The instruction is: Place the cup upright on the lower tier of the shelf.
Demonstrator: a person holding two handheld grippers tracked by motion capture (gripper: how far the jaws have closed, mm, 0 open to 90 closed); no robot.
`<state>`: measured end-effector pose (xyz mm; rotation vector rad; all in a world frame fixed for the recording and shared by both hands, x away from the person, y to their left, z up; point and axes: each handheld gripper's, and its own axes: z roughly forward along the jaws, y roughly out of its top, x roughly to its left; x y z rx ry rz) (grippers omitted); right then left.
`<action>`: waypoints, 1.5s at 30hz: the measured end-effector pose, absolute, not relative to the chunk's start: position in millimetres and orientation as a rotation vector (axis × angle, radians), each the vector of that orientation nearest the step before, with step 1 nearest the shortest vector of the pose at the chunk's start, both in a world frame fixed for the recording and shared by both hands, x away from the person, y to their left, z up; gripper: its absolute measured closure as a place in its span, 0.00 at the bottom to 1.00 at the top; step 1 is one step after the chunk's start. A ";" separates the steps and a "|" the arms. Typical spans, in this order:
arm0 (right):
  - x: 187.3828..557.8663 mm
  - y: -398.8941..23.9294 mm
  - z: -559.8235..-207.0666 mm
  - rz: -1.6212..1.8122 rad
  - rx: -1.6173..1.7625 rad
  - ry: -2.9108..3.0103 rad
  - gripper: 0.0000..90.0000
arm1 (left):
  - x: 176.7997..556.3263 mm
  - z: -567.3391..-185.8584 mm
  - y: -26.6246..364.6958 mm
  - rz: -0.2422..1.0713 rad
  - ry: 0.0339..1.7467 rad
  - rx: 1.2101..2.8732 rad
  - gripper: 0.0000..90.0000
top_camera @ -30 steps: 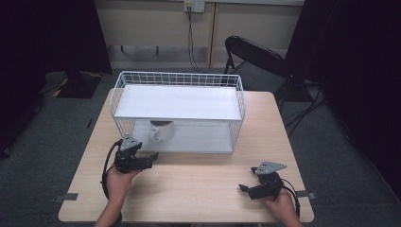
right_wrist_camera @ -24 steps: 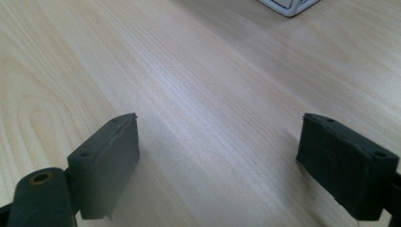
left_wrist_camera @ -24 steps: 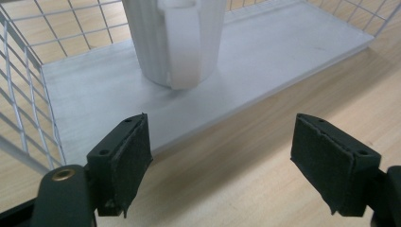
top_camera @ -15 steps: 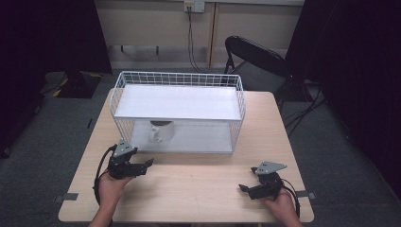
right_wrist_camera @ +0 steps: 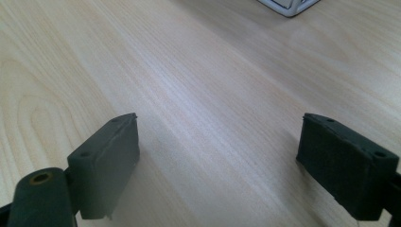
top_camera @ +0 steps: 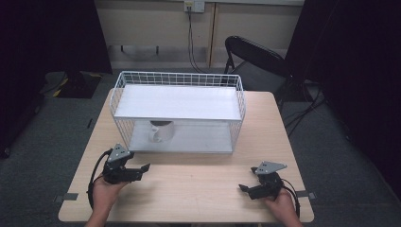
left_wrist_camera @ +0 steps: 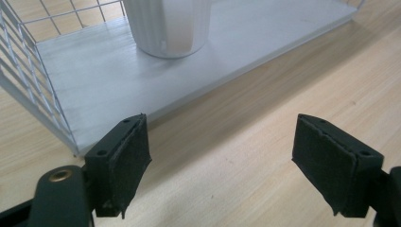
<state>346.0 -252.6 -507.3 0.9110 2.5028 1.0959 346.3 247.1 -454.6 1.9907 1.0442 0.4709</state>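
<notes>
A white ribbed mug (top_camera: 161,130) (left_wrist_camera: 166,26) stands upright on the lower shelf of a white wire rack (top_camera: 177,82), toward its left side. My left gripper (top_camera: 142,169) (left_wrist_camera: 222,165) rests low over the table in front of the rack's left end, jaws wide open with nothing between them. It points toward the rack's lower shelf (left_wrist_camera: 94,80) and the mug. At the table's front right, my right gripper (top_camera: 243,188) (right_wrist_camera: 220,165) is open over bare wood, empty.
The wooden table (top_camera: 198,175) carries the rack at its back half; the rack's flat white top shelf (top_camera: 177,101) is bare. A black folding chair (top_camera: 255,61) stands behind the table's right rear corner. A rack corner (right_wrist_camera: 288,5) shows at the top of the right gripper view.
My left gripper has drawn back from the rack toward the front left of the table. The right gripper has stayed in place.
</notes>
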 end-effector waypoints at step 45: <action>346.0 -252.6 -507.3 1.096 0.910 2.503 0.14 | 319.1 -475.9 296.8 0.451 1.051 2.001 0.21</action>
